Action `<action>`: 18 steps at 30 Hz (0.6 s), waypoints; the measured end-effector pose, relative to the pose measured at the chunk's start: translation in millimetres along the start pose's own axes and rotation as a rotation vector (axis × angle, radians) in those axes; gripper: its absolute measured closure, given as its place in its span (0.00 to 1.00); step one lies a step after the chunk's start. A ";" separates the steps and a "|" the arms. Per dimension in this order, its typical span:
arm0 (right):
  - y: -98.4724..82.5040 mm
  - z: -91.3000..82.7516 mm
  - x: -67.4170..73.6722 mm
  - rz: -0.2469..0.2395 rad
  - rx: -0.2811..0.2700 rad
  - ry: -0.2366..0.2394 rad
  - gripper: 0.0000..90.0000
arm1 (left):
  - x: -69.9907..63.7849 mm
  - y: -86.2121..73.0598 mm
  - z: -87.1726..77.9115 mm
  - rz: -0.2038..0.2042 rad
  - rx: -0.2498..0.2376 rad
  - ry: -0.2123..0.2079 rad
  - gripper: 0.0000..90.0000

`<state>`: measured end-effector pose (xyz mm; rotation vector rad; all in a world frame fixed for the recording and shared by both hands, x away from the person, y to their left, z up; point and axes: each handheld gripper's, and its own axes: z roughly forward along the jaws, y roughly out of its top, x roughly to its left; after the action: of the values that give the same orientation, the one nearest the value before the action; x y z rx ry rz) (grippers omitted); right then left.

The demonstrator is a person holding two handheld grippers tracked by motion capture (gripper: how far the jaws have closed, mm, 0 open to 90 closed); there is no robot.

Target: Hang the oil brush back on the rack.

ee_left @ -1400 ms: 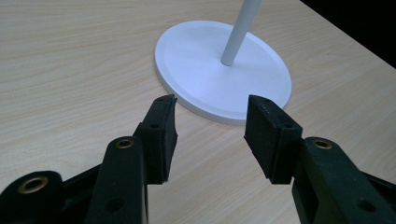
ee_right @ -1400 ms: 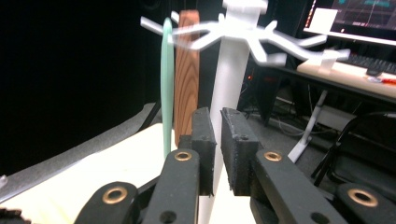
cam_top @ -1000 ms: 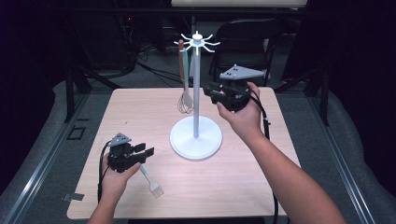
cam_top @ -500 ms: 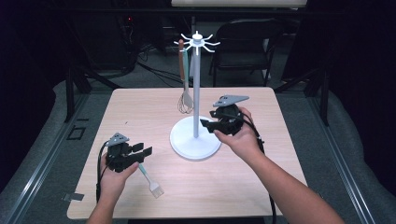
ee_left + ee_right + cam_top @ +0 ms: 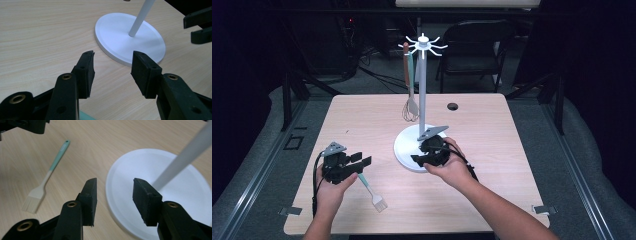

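Mint-handled pastry brush [image 5: 373, 189] lies on tabletop [image 5: 522, 150] beside left gripper [image 5: 360, 161], jaws released; right gripper [image 5: 418, 160], down from the rack [image 5: 422, 75] to stand base [image 5: 404, 145], jaws just reopened empty: whisk [image 5: 411, 107] hung, brush next.

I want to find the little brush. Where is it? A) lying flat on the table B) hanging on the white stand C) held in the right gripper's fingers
A: the brush lies flat on the table beside the left gripper, touching no fingers.
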<state>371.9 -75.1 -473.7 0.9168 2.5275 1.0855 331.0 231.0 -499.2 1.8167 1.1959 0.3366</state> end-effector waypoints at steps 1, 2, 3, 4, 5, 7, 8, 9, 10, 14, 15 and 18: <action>0.2 4.3 3.4 0.005 0.000 0.014 0.61 | 0.6 0.0 -0.5 0.000 -0.002 0.002 0.59; 0.7 8.1 6.3 -0.004 0.009 0.014 0.61 | 0.9 -0.1 -1.0 -0.003 -0.003 0.004 0.59; 0.9 12.1 9.4 -0.006 0.010 0.017 0.61 | 1.4 -0.1 -1.8 -0.003 -0.002 0.005 0.59; 1.3 15.7 12.4 -0.005 0.020 0.021 0.63 | 1.6 -0.3 -2.3 -0.004 -0.005 0.007 0.59; 1.5 19.3 14.8 0.000 0.026 0.040 0.63 | 1.9 -0.5 -3.3 -0.001 -0.002 0.008 0.59; 2.3 25.5 20.1 0.012 0.032 0.046 0.64 | 2.1 -1.6 -4.8 -0.006 -0.006 0.012 0.59; 2.7 28.9 22.7 0.013 0.024 0.041 0.64 | 2.4 -2.3 -5.8 -0.004 -0.007 0.015 0.59; 3.6 31.6 24.8 0.013 0.024 0.047 0.64 | 2.5 -3.3 -6.5 -0.006 -0.009 0.019 0.59; 4.6 34.4 26.6 0.009 0.031 0.053 0.64 | 2.6 -4.3 -7.4 -0.009 -0.008 0.022 0.59; 5.2 49.9 34.0 -0.014 0.046 0.056 0.66 | 3.5 -7.7 -12.0 -0.011 -0.005 0.033 0.59; 5.1 53.8 35.6 -0.013 0.054 0.060 0.67 | 3.6 -8.4 -13.3 -0.016 -0.008 0.036 0.59; 4.3 65.8 40.9 -0.003 0.066 0.084 0.71 | 4.9 -10.5 -17.1 -0.020 -0.011 0.048 0.59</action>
<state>371.3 -9.6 -515.3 0.9020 2.6459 1.0669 316.3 245.5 -499.4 1.7949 1.2414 0.3765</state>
